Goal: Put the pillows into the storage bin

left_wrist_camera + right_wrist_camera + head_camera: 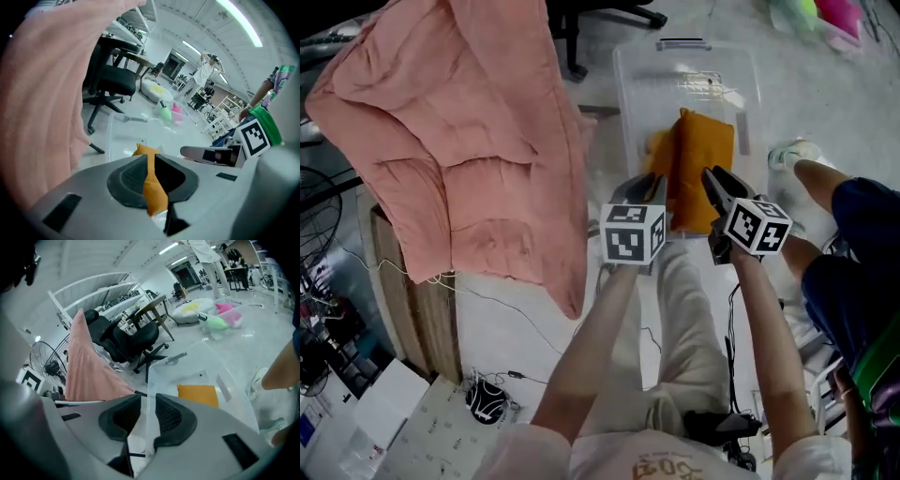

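I see a large pink quilted comforter (459, 131) draped over a wooden stand (422, 309) at the left. Ahead on the floor stands the clear plastic storage bin (637, 75), its small pale sticker too blurred to read. The orange fabric pillow (708, 159) lies inside it, below and just ahead of both tools. My left gripper (654, 183) has its jaws drawn almost together, leaving a thin slit; orange shows through that slit, and I read it as the pillow beyond rather than anything pinched. My right gripper (712, 176) likewise stands a narrow slit apart, holding nothing, with only the bin's clear wall visible through it. Each carries a cube (633, 232) with black-and-white square markers. The orange print on my shirt hem (661, 464) is illegible.
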Motion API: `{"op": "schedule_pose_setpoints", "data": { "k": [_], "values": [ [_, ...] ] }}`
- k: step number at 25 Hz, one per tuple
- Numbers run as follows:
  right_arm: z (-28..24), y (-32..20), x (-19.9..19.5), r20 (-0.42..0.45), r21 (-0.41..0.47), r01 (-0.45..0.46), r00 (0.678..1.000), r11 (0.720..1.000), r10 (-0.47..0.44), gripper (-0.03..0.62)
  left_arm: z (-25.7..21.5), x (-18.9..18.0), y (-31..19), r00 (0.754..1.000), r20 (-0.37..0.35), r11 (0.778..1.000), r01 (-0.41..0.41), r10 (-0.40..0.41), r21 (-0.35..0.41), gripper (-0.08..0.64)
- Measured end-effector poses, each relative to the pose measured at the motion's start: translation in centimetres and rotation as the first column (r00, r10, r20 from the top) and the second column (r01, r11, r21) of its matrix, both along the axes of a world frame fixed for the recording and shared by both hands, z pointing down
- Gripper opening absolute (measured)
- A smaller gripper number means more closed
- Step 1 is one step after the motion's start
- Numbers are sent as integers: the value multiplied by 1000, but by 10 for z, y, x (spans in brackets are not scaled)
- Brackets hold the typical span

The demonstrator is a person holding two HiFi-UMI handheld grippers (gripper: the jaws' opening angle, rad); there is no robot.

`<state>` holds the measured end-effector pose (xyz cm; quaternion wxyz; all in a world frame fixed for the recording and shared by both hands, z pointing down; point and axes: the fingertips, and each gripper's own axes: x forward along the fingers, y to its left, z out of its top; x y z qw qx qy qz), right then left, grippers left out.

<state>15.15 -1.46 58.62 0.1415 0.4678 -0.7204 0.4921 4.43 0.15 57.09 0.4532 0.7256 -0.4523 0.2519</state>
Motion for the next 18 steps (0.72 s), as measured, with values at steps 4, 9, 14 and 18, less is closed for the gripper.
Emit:
{"op": "schedule_pose_setpoints", "data": {
  "k": [4,9,14,18],
  "values": [
    [-39,7,-7,18,51,-21,1000,998,20,14,-35,-13,4,1000,-10,999,27,-26,29,17],
    [-108,14,-19,154,119,-50,988,992,32,13,-99,-19,13,999,-37,994,-26,31,110,15],
    [-177,15,-40,118,235,25,992,972,-54,12,-169,-41,23,996,-81,980,-25,42,197,15],
    [-226,17,-55,36,311,97,993,946,-114,13,-216,-61,24,994,-101,966,-10,37,259,15]
  ]
}}
